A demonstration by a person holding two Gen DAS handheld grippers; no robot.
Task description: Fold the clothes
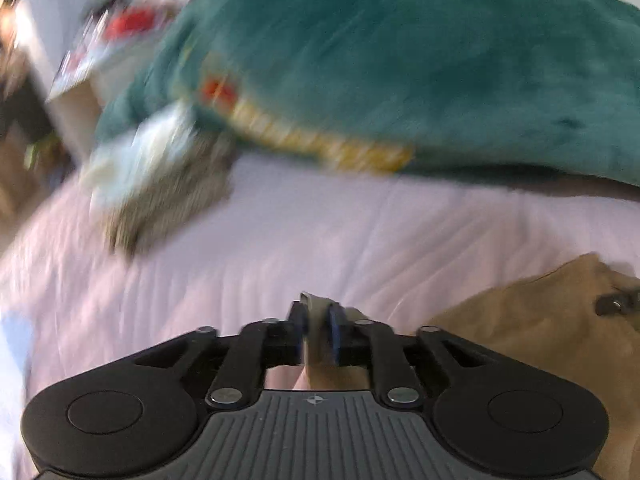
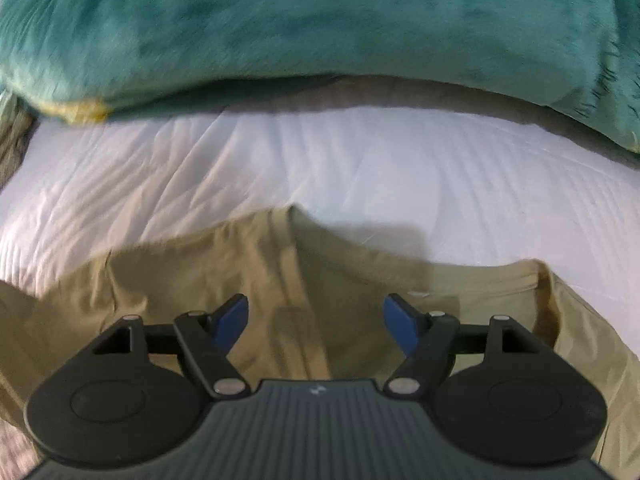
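The left gripper point(image 1: 316, 330) was clamped on a fold of the tan garment point(image 1: 540, 320), the rest lying to its right on the white bedsheet point(image 1: 280, 240). The right gripper point(image 2: 316, 320) hovered with jaws wide, the same garment point(image 2: 280, 280) spread directly beneath and ahead. A teal blanket point(image 2: 300, 20) lay beyond, apart from the garment.

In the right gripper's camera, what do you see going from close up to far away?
Right gripper, fingers wide open → tan garment spread beneath it → white bedsheet → fuzzy teal blanket farthest away.
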